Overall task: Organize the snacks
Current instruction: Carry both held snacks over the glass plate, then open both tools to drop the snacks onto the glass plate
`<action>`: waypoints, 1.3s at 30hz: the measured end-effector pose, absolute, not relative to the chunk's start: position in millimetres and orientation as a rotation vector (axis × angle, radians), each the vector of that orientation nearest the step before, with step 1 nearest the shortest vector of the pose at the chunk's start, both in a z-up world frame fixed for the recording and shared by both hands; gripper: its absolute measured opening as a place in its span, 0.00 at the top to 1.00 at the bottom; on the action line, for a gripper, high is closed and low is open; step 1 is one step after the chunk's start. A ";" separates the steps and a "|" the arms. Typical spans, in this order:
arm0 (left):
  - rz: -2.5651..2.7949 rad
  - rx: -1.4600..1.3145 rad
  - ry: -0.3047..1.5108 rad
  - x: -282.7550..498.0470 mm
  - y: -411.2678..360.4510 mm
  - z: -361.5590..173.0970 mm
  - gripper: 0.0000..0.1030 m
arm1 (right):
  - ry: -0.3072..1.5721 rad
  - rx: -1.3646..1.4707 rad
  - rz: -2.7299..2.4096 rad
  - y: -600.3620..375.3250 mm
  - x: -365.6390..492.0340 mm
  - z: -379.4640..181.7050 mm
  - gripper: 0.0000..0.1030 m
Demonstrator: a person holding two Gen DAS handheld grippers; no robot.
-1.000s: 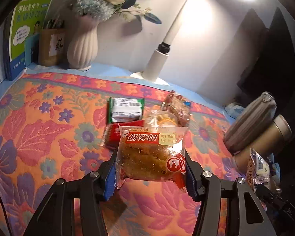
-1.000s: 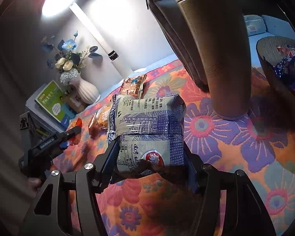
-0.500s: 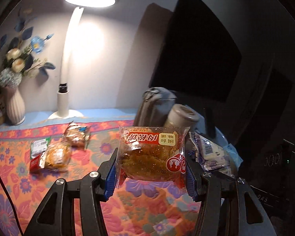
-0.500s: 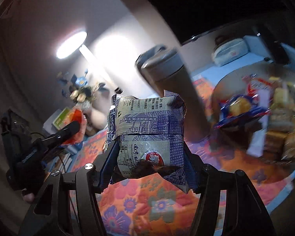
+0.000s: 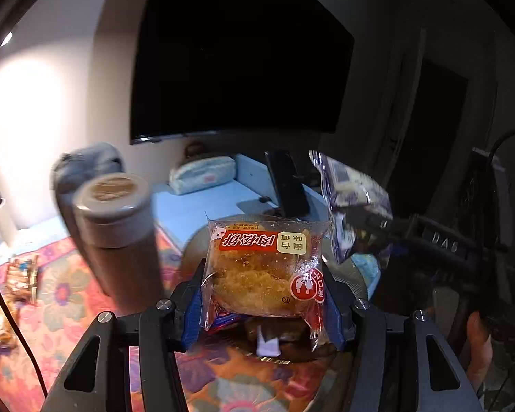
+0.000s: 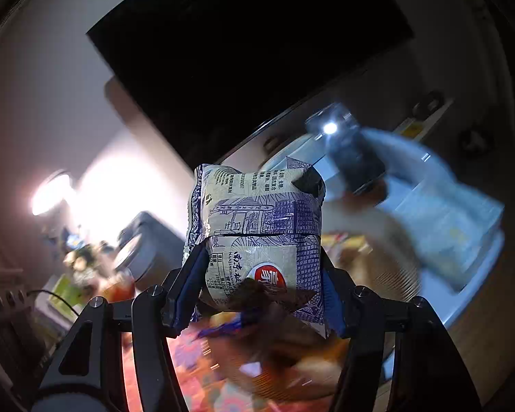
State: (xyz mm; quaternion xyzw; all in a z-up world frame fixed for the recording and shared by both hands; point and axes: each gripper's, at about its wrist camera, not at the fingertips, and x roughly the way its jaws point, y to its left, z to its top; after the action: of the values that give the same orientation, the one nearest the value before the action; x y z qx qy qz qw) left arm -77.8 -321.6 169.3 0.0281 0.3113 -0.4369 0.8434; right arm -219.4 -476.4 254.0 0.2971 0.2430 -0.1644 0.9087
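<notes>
You hold a clear-wrapped golden pastry (image 5: pixel 262 273) clamped in your left gripper (image 5: pixel 262 304) and a blue-and-white snack packet (image 6: pixel 257 240) clamped in your right gripper (image 6: pixel 259 295), both raised over the round woven basket (image 6: pixel 391 274), apparently for dropping among the blurred wrapped snacks already inside.

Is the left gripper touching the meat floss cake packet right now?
Touching. The left wrist view shows the left gripper with both blue pads pressed against the sides of the meat floss cake packet.
</notes>
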 end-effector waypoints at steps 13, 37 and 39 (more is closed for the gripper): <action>-0.855 0.165 0.731 -60.4 -384.3 130.5 0.46 | 0.626 0.640 -0.411 -507.9 -207.7 218.5 0.41; -0.806 0.070 0.698 -90.0 -276.3 141.5 0.20 | 0.622 0.665 -0.291 -462.4 -231.0 236.3 0.30; -0.756 0.052 0.707 -95.7 -248.2 141.3 0.20 | 0.648 0.664 -0.233 -442.8 -225.2 232.6 0.29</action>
State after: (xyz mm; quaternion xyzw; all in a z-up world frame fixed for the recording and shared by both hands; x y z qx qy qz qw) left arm -95.7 -248.2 141.3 0.0248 0.3377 -0.3615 0.8687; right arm -225.2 -442.8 232.6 0.3195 0.3119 -0.1123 0.8877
